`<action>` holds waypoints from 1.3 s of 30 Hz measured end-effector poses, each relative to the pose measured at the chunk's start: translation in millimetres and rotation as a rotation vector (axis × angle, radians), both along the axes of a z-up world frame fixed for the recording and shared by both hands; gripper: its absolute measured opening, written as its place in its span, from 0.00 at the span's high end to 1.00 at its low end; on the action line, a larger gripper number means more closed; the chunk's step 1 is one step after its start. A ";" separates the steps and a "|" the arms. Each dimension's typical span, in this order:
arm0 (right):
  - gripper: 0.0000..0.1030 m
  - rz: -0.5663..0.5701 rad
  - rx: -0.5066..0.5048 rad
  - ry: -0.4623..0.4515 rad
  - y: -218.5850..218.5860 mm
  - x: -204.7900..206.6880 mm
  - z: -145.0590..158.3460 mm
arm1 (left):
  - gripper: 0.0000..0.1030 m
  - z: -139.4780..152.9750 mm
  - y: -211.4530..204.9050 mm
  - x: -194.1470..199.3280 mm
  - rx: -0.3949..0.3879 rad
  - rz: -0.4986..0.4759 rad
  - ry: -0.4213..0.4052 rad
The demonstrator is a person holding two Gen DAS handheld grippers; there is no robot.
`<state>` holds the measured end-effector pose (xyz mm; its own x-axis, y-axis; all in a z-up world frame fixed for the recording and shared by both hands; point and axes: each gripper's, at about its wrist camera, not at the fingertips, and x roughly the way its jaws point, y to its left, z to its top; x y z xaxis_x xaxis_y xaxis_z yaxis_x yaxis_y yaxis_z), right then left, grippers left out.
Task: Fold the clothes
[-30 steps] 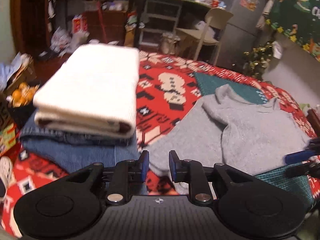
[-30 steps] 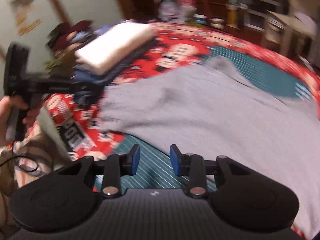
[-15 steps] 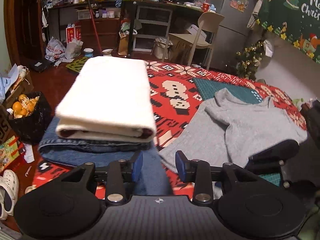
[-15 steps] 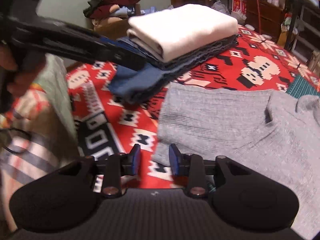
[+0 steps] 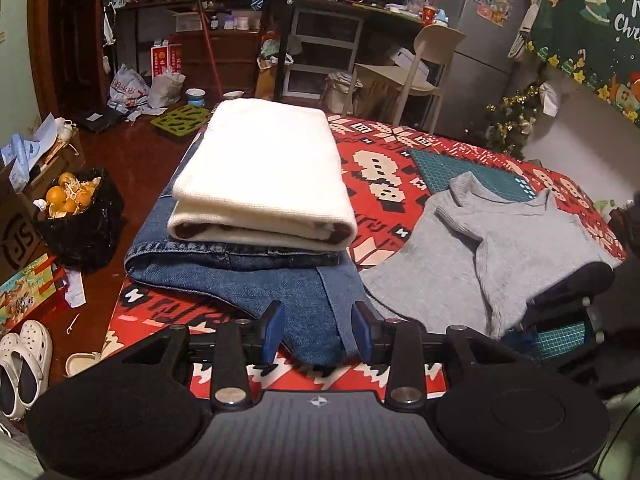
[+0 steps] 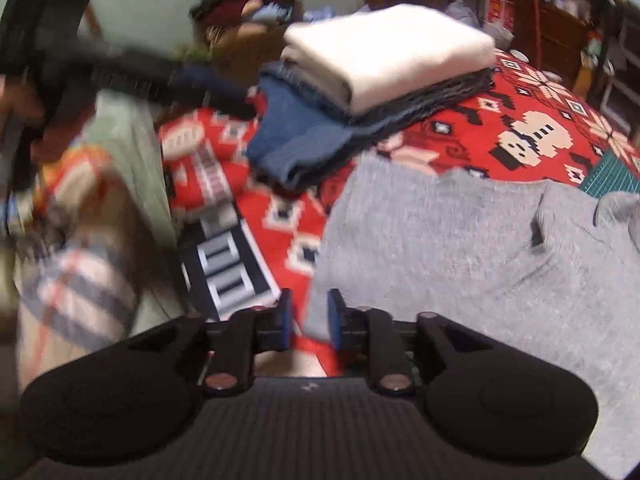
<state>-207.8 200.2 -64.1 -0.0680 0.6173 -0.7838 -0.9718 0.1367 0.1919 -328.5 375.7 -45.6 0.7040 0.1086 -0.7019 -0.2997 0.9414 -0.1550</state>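
Cream garment [image 5: 264, 176] lies folded atop folded jeans [image 5: 256, 276] on the bench [image 5: 384, 160]; grey sweater [image 5: 480, 252] beside them remains unfolded; left claw [image 5: 318, 334] and right claw [image 6: 307, 320] both gape empty.

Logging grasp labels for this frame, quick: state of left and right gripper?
Left gripper: open, empty, above the jeans.
Right gripper: open, empty, at the near corner of the grey sweater.

Dark red-brown floor [image 5: 120, 148] strewn with bags; cluttered desk [image 5: 248, 0] along back wall, cream chair [image 5: 424, 64], grey fridge [image 5: 476, 36], green Christmas banner [image 5: 592, 20].
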 end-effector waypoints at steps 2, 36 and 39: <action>0.77 -0.026 0.030 0.002 3.1 5.1 10.0 | 0.65 0.2 -2.4 -0.1 -0.001 -0.008 -0.002; 0.60 -0.213 0.180 0.060 60.5 51.6 -4.3 | 0.65 -9.0 -23.9 12.0 -0.055 -0.041 -0.010; 0.51 -0.256 0.225 0.072 29.1 72.8 16.5 | 0.65 -6.0 -28.0 14.1 -0.058 -0.053 -0.022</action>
